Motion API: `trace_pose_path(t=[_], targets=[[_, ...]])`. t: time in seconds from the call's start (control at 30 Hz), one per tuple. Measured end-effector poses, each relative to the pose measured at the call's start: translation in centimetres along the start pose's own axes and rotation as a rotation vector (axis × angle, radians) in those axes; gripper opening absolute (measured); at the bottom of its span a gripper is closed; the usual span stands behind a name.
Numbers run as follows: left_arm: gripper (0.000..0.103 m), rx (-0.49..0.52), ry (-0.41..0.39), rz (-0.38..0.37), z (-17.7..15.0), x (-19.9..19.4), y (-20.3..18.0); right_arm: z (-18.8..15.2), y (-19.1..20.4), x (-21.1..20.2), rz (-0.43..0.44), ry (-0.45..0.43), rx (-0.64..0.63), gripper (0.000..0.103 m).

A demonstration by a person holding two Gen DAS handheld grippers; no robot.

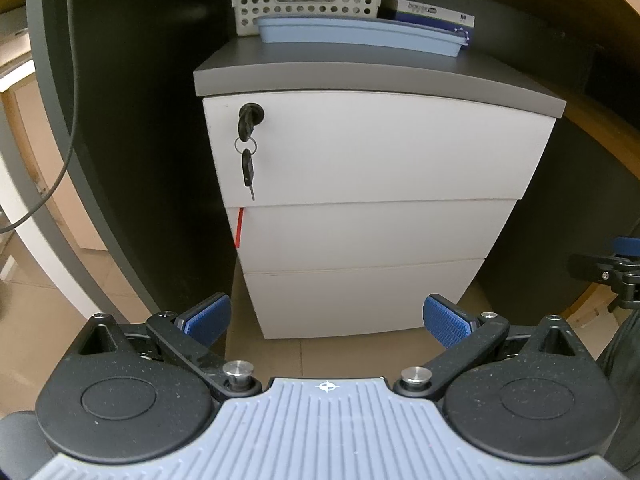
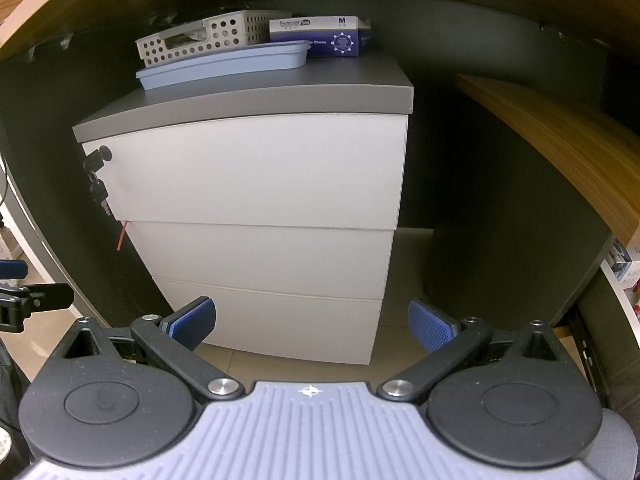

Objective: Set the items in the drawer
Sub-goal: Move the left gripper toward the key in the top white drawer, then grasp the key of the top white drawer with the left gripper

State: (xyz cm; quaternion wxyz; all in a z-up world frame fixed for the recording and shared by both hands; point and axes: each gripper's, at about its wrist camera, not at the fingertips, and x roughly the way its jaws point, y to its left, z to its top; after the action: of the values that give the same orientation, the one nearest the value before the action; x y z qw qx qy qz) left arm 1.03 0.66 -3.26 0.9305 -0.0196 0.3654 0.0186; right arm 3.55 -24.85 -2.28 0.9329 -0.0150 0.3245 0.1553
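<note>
A white three-drawer cabinet with a grey top stands under a desk; all three drawers are shut. It also shows in the right wrist view. On top lie a blue tray, a perforated white basket and a glove box. My left gripper is open and empty, in front of the bottom drawer. My right gripper is open and empty, also low in front of the cabinet.
Keys hang from the lock at the top drawer's left. A red tag sticks out beside the middle drawer. Dark desk panels flank the cabinet. A cable hangs at left. Tiled floor lies below.
</note>
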Motion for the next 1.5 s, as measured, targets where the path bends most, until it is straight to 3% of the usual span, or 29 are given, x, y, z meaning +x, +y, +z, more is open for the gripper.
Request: trace_pose_path(t=[0.83, 1.5], targets=[[0.103, -0.038, 0.015, 0.027, 0.5, 0.9, 1.5, 0.6, -0.6, 0.9, -0.006, 0.007, 0.001, 0.103], [0.103, 0.016, -0.038, 0.025, 2.1, 2.5, 3.2, 2.8, -2.2, 2.4, -0.011, -0.020, -0.010, 0.103]])
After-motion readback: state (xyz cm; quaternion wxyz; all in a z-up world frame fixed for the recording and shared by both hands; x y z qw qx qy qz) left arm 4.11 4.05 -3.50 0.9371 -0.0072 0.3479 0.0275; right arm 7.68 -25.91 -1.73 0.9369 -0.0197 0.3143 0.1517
